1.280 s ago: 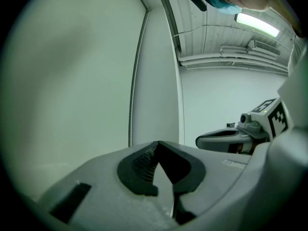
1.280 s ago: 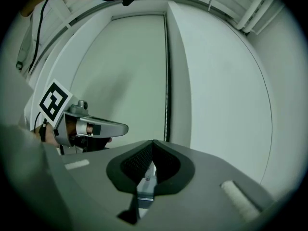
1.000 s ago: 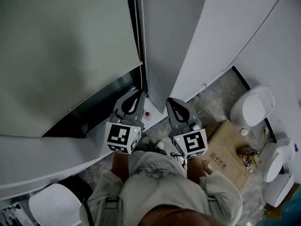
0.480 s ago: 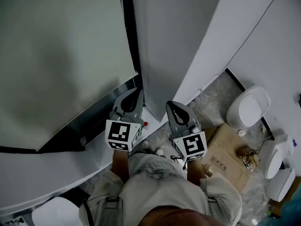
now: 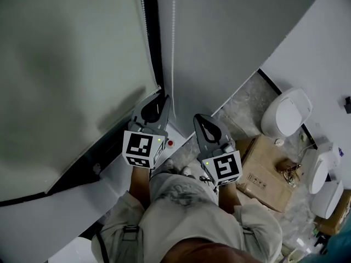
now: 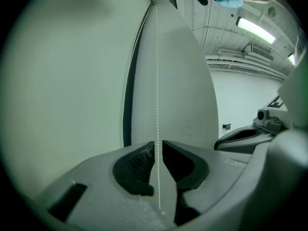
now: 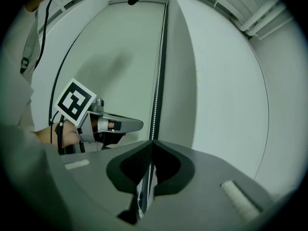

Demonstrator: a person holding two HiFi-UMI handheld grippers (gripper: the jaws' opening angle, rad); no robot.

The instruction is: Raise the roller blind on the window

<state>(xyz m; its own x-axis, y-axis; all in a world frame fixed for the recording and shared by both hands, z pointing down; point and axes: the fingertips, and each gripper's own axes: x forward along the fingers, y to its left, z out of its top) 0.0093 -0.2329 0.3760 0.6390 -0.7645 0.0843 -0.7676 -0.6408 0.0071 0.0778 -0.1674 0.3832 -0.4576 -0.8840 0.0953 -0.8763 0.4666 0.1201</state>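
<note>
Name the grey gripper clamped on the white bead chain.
The right gripper: its jaws pinch the white bead chain. The left gripper's jaws have just been opening, chain loose between them.

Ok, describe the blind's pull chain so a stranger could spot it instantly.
Find the big pale roller blind filling the left of the head view; a dark frame strip runs down its right edge. Just right of that strip, against the grey wall, hangs the bead chain: a thin white dotted line of tiny beads, while the strip and wall beside it are plain and unbroken.
</note>
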